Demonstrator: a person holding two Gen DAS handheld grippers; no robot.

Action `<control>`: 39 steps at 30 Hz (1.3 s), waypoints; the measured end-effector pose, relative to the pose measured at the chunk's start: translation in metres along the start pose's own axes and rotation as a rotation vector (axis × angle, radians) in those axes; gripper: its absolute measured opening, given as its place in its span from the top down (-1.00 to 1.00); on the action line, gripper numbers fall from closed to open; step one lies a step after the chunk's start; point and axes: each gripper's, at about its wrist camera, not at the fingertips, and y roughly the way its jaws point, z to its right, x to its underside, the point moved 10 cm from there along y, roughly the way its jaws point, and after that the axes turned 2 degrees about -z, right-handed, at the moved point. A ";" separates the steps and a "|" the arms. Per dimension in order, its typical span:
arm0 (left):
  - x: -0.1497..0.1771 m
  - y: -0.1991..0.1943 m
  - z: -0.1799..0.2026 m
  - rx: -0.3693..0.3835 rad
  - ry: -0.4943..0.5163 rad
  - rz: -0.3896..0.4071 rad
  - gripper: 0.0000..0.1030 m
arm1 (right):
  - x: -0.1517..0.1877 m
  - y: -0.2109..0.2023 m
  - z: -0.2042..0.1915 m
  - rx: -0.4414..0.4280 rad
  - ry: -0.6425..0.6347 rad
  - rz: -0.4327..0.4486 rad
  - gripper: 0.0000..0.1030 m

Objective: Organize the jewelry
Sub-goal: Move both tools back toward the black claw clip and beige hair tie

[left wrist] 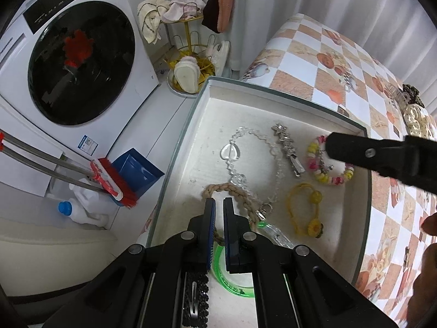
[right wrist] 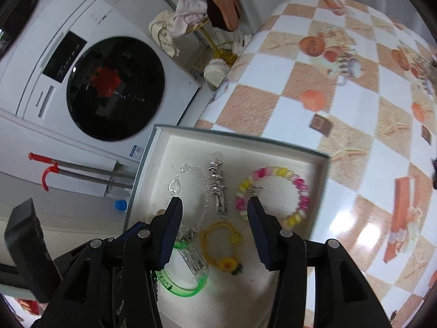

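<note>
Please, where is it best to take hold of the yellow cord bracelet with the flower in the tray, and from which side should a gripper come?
Probably the thin cord loop of the yellow cord bracelet, on its bare upper arc, away from the flower. It lies flat on the tray floor, so come from above with one finger inside the loop and one outside. The open right gripper already hangs over it.

Left gripper [left wrist: 219, 205]: black plastic body, two flat fingers with blue ribbed pads, angular linkage arms, round silver pivot screws at the joints. Right gripper [right wrist: 215, 207]: same build, black linkage arms, dark blue pads, silver rivets, faint white lettering on the lower left of its body. At the right edge of the left wrist view, a black finger with one small silver screw.
</note>
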 end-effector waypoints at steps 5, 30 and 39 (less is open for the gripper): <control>0.005 -0.005 0.010 -0.003 0.032 -0.008 0.80 | 0.007 -0.023 0.020 0.009 0.046 0.028 -0.04; 0.000 -0.042 0.097 0.000 0.199 0.020 -1.00 | 0.080 -0.122 0.156 0.113 0.280 0.130 -0.41; -0.004 -0.050 0.161 0.046 0.247 0.025 -1.00 | 0.136 -0.146 0.214 0.238 0.323 0.120 -0.43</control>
